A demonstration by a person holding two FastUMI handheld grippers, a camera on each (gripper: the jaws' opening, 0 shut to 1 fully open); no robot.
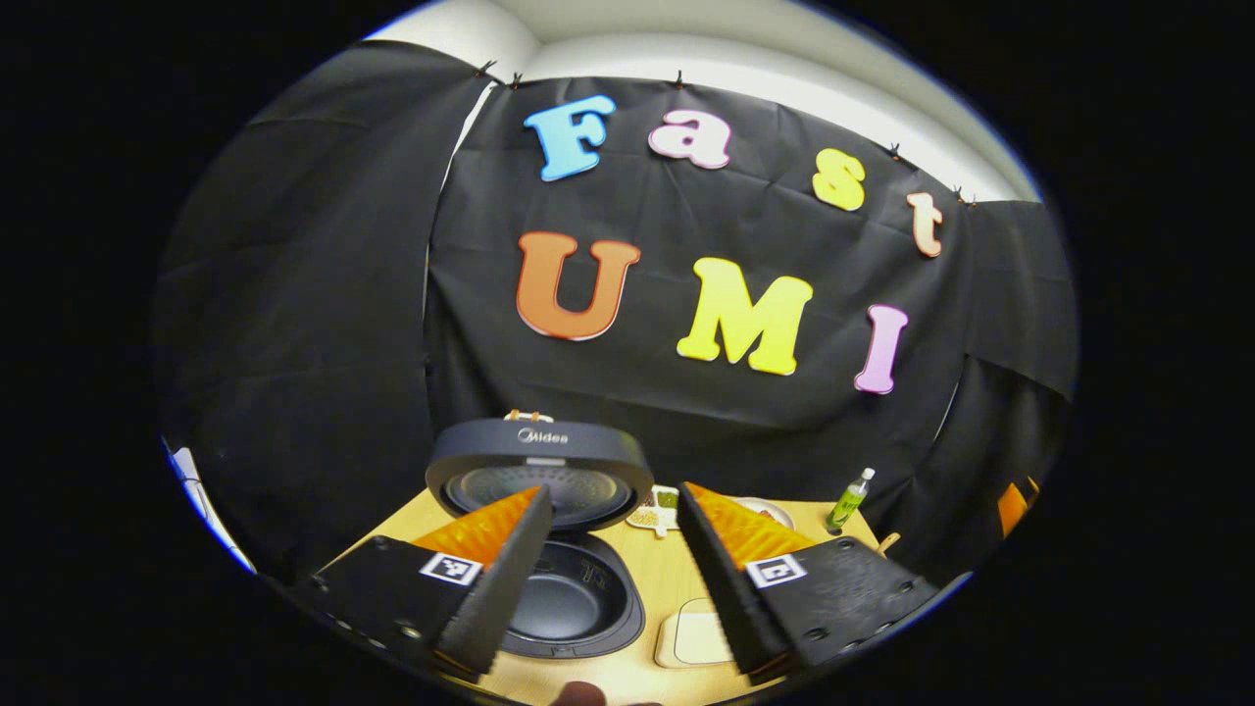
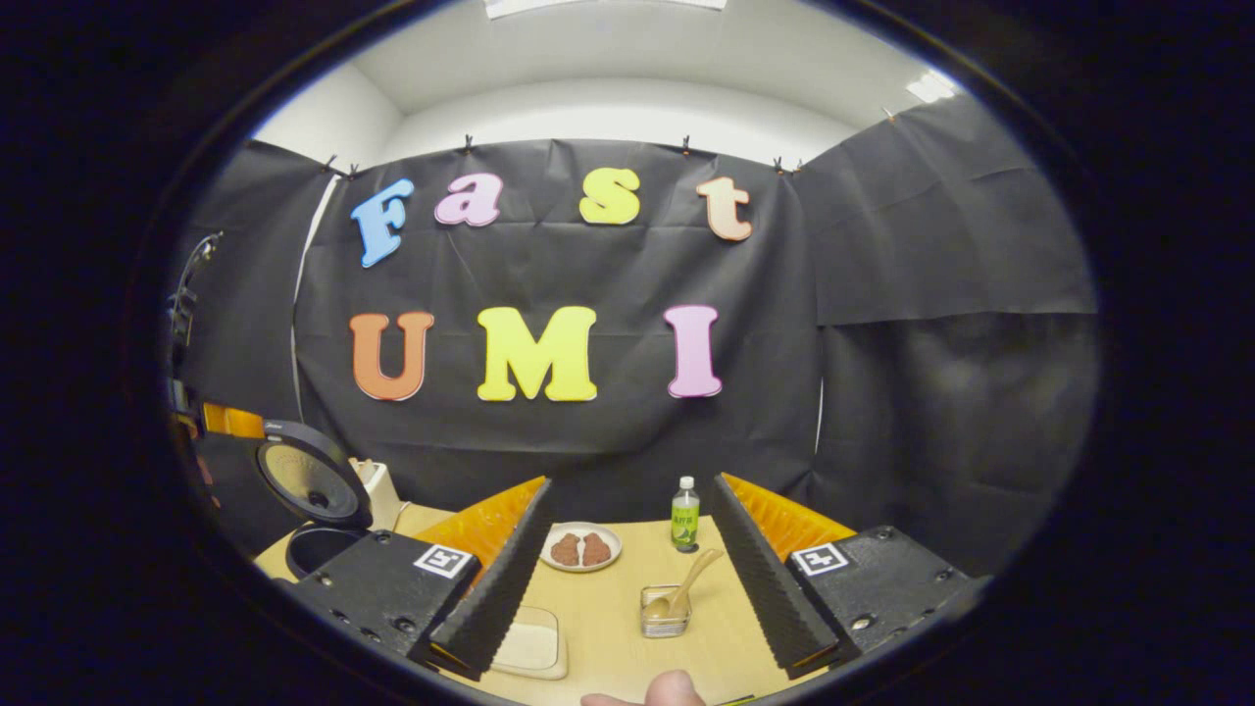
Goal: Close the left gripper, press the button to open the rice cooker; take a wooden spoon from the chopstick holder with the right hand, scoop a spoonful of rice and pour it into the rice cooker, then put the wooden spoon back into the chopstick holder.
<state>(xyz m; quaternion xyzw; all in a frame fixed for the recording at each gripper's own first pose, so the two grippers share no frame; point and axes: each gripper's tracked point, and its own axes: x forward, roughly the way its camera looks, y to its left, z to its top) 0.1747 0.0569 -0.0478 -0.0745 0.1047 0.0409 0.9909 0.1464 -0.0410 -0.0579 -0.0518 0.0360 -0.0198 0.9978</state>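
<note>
Black cloth hangs behind a pale wooden table (image 2: 627, 628), and the dark round rice cooker (image 1: 578, 598) is seen with its lid (image 1: 539, 471) already raised, the empty inner pot exposed just beyond the left gripper (image 1: 613, 569). That gripper's fingers are spread wide with nothing between them, so the button press looks finished.

Attention shifts to the right gripper (image 2: 632, 579), also held wide open and empty. Straight ahead of it, framed between its two fingers and a little to the right of centre, a small square wire-mesh holder (image 2: 665, 610) is seen on the table, and a pale wooden spoon (image 2: 681, 588) rests in it. The spoon's handle is tilted up and away toward the far right, pointing toward a small green-labelled bottle (image 2: 684, 514) at the back.

Judged from this, the right gripper is clearly the nearer one, and the handle's slant would need to be matched before closing.

A pale rectangular dish (image 2: 529, 642) near the left finger may hold the rice; its contents cannot be made out.
</note>
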